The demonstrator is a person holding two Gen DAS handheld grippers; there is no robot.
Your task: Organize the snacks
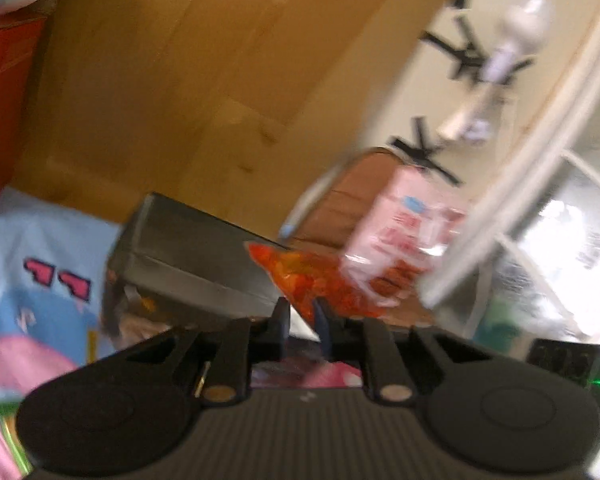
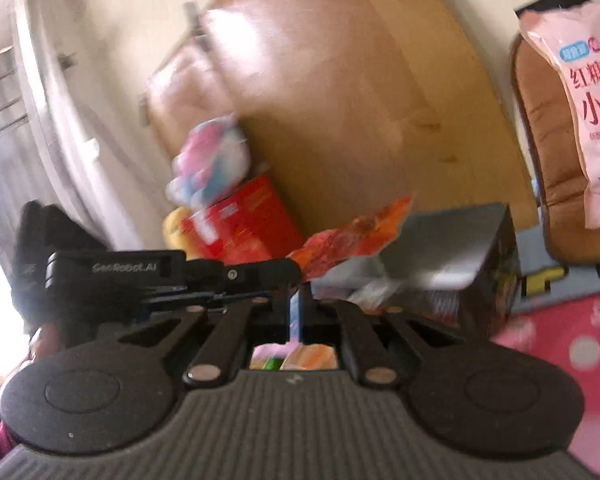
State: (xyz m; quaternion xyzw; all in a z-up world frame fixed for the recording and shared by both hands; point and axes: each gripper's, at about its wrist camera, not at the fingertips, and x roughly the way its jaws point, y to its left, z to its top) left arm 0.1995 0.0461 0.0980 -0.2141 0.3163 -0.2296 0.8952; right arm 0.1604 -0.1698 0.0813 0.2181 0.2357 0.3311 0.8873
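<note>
The orange snack bag [image 1: 316, 280], pinched at its lower corner by the left hand-held gripper [image 1: 301, 312], slants up over the dark box [image 1: 188, 248], while the right hand-held gripper [image 2: 296, 300] sits pressed together, empty, just beside it.

A cartoon-print mat [image 2: 560, 344] carries a dark box [image 2: 460, 256], a red box [image 2: 240, 224] and a brown cushion [image 2: 548, 152].

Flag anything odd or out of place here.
Nothing spilled or damaged that the blur lets me see. The left gripper holds an orange snack packet by one corner in mid-air beside the dark box. The right gripper looks shut on nothing.
</note>
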